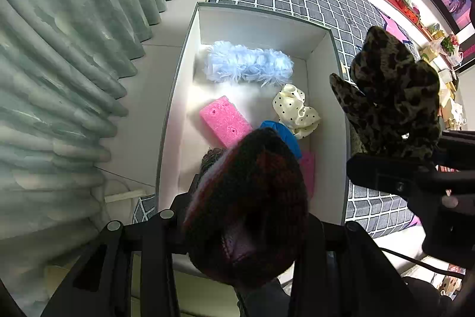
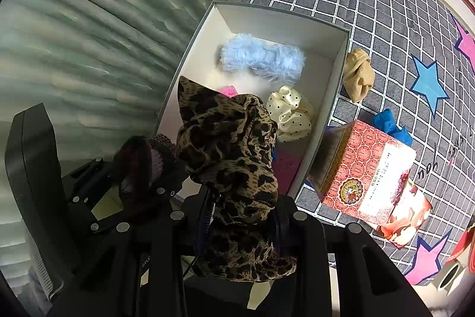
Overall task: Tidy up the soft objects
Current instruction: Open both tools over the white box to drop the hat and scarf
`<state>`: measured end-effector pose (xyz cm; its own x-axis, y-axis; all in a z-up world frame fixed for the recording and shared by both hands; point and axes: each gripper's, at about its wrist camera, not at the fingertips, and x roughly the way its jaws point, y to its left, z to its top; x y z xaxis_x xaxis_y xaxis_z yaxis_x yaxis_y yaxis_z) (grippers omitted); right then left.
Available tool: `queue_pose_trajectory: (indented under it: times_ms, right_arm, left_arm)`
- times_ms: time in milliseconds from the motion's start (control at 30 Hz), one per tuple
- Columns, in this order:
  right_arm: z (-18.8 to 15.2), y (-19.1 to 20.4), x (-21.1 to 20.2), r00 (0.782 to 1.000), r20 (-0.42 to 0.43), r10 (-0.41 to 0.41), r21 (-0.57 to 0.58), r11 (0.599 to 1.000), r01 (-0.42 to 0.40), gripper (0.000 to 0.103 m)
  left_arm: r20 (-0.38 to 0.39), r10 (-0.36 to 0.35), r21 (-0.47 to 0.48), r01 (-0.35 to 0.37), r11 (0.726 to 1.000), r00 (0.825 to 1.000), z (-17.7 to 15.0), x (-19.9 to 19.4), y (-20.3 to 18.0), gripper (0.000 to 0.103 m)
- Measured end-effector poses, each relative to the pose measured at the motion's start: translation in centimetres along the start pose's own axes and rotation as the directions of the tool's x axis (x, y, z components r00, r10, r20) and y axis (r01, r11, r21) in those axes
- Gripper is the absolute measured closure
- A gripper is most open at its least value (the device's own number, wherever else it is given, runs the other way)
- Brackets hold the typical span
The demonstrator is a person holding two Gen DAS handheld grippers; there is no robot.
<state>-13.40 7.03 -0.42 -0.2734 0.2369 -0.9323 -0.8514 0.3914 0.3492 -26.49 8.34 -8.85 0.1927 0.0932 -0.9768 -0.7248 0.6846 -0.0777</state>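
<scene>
So left wrist view: left claw (image 1: 246,216) clenched on a dark knit piece (image 1: 246,198), hanging over the white box (image 1: 178,97) (drop-off step, I'd guess). Right wrist view: right claw (image 2: 243,216) gripping a leopard cloth (image 2: 231,153) over the box's near end; next, lower and let go.

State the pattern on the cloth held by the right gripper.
Leopard print, tan with dark spots, on the cloth; clearest in the right wrist view.

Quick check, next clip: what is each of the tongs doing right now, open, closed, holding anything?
Left tongs: closed on a dark red knitted piece, above the white box.
Right tongs: closed on a leopard-print cloth.
</scene>
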Motion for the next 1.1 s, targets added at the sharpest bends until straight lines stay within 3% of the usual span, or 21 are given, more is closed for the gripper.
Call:
queue_pose_trajectory:
  times_ms: [533,633,733,767,833,867,967,1033,1100]
  right_arm:
    - [0.3,-0.1,0.8,1.000,-0.013,-0.002,0.001,1.000,0.002,0.069]
    - [0.3,-0.1,0.8,1.000,-0.013,-0.001,-0.004,1.000,0.001,0.069]
    - [0.4,0.0,0.7,1.000,-0.006,0.008,-0.011,1.000,-0.008,0.068]
    - [0.5,-0.1,0.6,1.000,-0.007,0.010,-0.011,1.000,-0.011,0.066]
    - [0.5,-0.2,0.5,1.000,0.000,0.009,-0.003,1.000,-0.009,0.044]
    - [0.5,-0.3,0.2,1.000,0.011,0.011,0.002,1.000,-0.011,0.028]
    - [0.7,-0.7,-0.5,0.999,0.035,0.012,0.024,1.000,-0.013,0.023]
    - [0.8,-1.1,-0.8,0.999,0.038,0.021,0.047,0.999,-0.023,0.023]
    - [0.9,-1.8,-1.3,0.998,0.053,0.021,0.068,0.997,-0.025,0.003]
  left_arm:
    - [-0.019,0.008,0.005,-0.008,1.000,1.000,0.1,0.4,0.1,0.059]
    - [-0.021,0.017,-0.002,-0.017,1.000,1.000,0.1,0.4,0.2,0.048]
    - [-0.010,0.031,0.002,-0.031,1.000,0.999,0.2,0.3,0.1,0.029]
    - [-0.006,0.033,0.004,-0.033,0.999,0.999,0.2,0.2,0.1,0.024]
    - [-0.010,0.029,0.001,-0.029,1.000,1.000,0.3,0.2,0.1,0.020]
    - [-0.010,0.017,-0.011,-0.017,1.000,1.000,0.3,0.2,0.3,0.017]
    - [-0.015,0.014,-0.040,-0.014,0.999,1.000,0.4,0.2,0.7,0.001]
    - [-0.019,0.012,-0.055,-0.013,0.998,1.000,0.6,0.3,0.9,0.001]
    - [-0.011,0.003,-0.066,-0.003,0.998,1.000,0.8,0.3,1.1,0.001]
